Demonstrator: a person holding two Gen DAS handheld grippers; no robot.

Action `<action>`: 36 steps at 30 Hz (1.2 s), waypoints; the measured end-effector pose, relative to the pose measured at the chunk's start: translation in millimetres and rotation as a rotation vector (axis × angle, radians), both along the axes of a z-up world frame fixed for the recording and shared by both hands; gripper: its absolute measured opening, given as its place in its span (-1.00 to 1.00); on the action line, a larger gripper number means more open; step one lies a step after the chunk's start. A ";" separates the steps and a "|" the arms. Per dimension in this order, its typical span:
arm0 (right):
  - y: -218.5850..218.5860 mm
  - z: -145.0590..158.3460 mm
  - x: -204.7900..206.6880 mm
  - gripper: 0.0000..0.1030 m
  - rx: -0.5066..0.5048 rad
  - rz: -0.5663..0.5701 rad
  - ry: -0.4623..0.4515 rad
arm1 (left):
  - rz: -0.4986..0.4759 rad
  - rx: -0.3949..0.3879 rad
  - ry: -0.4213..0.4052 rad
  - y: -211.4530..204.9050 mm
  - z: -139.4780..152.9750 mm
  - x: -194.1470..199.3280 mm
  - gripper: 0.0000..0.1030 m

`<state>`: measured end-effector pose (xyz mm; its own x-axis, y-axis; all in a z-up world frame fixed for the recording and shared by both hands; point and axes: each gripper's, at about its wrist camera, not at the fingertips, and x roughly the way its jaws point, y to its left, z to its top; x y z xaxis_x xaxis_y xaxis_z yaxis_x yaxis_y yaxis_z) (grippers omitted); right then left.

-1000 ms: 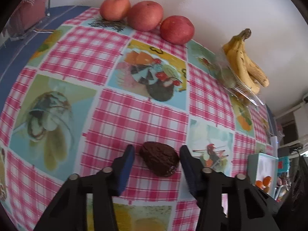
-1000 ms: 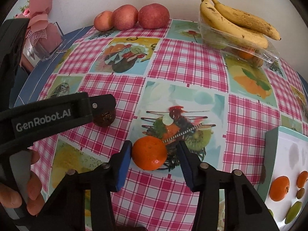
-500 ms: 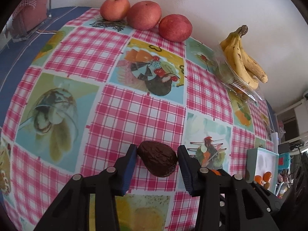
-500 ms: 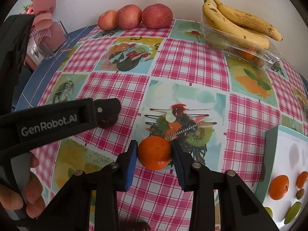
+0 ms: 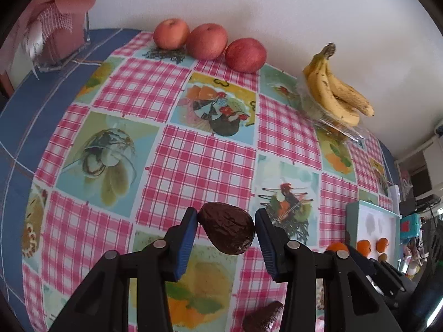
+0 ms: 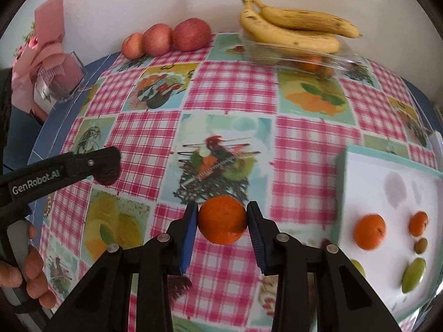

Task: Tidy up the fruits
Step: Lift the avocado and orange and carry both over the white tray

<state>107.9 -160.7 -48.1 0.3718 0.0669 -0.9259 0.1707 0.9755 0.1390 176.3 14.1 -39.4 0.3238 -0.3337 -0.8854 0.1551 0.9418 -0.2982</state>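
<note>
**Both grippers carried fruit above the tablecloth**

The left gripper (image 5: pixel 226 231) reached forward, level over the checked tablecloth (image 5: pixel 199 163), its blue pads clamped on a wrinkled dark avocado (image 5: pixel 227 231). The right gripper (image 6: pixel 222 225) pointed toward the white tray (image 6: pixel 387 171), pinching a mandarin (image 6: pixel 222 220) clear of the cloth. Against the wall sat three apples (image 5: pixel 210 43) and one banana bunch (image 5: pixel 335 88). Two mandarins lay on the tray (image 6: pixel 370 231).

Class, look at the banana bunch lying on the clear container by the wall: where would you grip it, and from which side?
Grip the banana bunch at its stalk end, where the bananas join. Come from above, the fingers straddling that narrow neck; the curved bodies spread wider and the wall blocks the back.
</note>
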 end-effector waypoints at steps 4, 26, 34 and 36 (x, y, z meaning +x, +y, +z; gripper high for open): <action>-16.7 14.3 -14.3 -0.27 0.010 -0.044 -0.019 | -0.006 0.018 -0.027 -5.6 12.5 -17.5 -0.11; -90.4 57.9 -76.4 -0.27 0.012 -0.196 -0.103 | -0.059 0.055 -0.131 -53.0 47.9 -68.8 -0.11; -134.3 52.6 -89.9 -0.27 -0.004 -0.282 -0.088 | -0.130 0.070 -0.135 -89.8 47.1 -80.5 -0.11; -149.1 51.1 -95.2 -0.27 -0.002 -0.315 -0.085 | -0.156 0.070 -0.137 -101.7 47.9 -85.1 -0.11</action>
<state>12.7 -309.8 3.0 0.4498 -0.0655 -0.8907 0.4524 0.8766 0.1640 91.2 -87.5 8.5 0.3921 -0.3289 -0.8591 0.3357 0.9207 -0.1993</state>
